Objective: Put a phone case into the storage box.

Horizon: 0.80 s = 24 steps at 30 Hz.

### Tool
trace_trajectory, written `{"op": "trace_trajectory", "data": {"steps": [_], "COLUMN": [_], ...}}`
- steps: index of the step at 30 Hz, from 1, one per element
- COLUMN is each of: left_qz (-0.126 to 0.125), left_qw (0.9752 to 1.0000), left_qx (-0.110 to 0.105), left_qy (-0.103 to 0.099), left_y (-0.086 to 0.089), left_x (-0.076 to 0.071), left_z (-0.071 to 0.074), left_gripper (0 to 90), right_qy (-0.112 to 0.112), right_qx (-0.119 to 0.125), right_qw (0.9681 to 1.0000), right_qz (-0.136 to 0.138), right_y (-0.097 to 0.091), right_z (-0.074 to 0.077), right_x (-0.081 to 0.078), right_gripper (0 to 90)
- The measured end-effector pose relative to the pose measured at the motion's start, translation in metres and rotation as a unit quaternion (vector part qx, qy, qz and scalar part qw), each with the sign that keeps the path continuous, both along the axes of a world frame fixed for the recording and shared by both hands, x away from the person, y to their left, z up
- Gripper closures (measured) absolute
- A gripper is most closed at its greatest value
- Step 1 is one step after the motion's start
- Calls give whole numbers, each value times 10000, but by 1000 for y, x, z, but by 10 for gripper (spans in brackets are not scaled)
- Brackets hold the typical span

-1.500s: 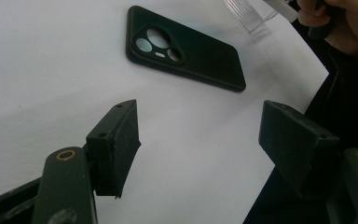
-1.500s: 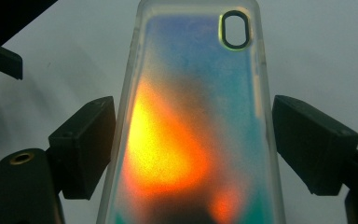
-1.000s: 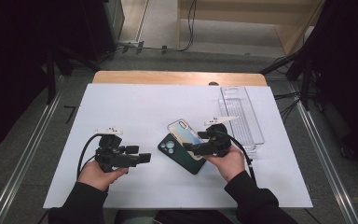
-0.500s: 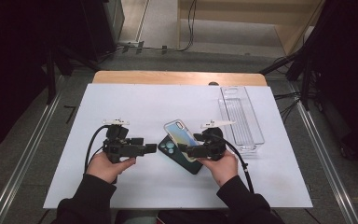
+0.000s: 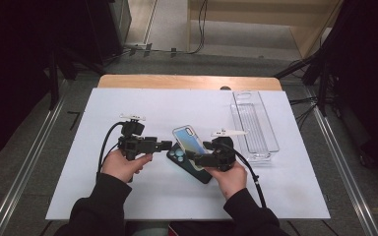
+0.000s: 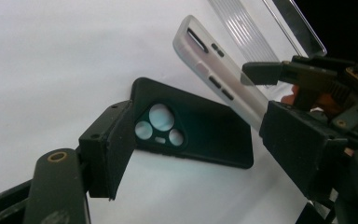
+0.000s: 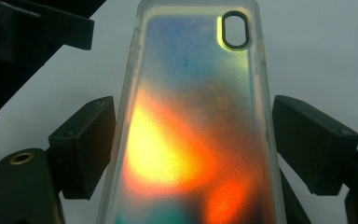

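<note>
Left of centre in the high view: left gripper (image 5: 165, 144), jaws pointing toward frame centre. In its own view the jaws stand apart, released, bracketing nothing; one jaw overlaps the corner of the black phone case with three round camera cut-outs (image 6: 193, 130), though contact cannot be confirmed.

Centre: the black case lies flat on the white worktop (image 5: 128, 105). Tilted above it is the translucent phone case with an iridescent blue-orange back (image 5: 192, 140), its upper end raised, its lower end at the right gripper (image 5: 199, 158).

Right gripper view: the iridescent case (image 7: 191, 140) sits between the two jaws, but a sliver of gap shows on each side. Judgement: the hold looks loose, or rests on a part below the frame edge; I cannot tell whether the jaws are clenched on it.

Risks, as judgement:
- Iridescent case slips or pivots if the grip is only marginal; smooth flexible plastic.
- It drops onto the black case directly beneath and shifts it.
- The left jaws sit close; any advance could knock either case or meet the right gripper.

Right of frame: clear plastic rectangular tray (image 5: 270, 132), long axis running up-frame, just beside the right hand (image 5: 229, 177). A cable (image 5: 253, 177) trails from the right gripper toward the bottom edge, which could snag a wrist turn.
</note>
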State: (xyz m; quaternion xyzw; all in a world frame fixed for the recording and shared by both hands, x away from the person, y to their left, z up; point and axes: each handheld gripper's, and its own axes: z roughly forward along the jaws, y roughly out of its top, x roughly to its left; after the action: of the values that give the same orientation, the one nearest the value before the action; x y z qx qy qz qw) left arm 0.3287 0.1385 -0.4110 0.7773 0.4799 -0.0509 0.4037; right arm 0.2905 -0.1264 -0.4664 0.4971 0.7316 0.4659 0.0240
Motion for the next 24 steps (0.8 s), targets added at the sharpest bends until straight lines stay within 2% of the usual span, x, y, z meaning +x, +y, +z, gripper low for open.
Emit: {"op": "trace_trajectory", "data": {"steps": [5, 8, 13, 18, 21, 24], "left_qz": [63, 104, 164, 275, 361, 443], "left_qw": [10000, 9999, 9998, 9993, 9989, 9987], "left_qx": [21, 129, 17, -68, -81, 8], "left_qy": [-5, -46, 110, 252, 298, 262], "left_y": [-10, -16, -20, -22, -22, -23], "left_x": [7, 11, 19, 26, 29, 31], "left_z": [0, 0, -4, -8, -9, -10], "left_gripper": [256, 257, 266, 272, 291, 310], "right_qy": [-33, -42, -126, -60, -80, -96], "right_qx": [113, 203, 225, 351, 418, 490], "right_qw": [9999, 9996, 9994, 9991, 9988, 9984], "right_qz": [-119, -186, -251, -231, -246, -261], "right_y": [3, 5, 10, 16, 21, 24], "right_z": [-1, -3, -5, -7, -7, -7], "right_x": [-2, -3, -5, -5, -6, -7], "right_gripper": [151, 151, 151, 151, 151, 151]}}
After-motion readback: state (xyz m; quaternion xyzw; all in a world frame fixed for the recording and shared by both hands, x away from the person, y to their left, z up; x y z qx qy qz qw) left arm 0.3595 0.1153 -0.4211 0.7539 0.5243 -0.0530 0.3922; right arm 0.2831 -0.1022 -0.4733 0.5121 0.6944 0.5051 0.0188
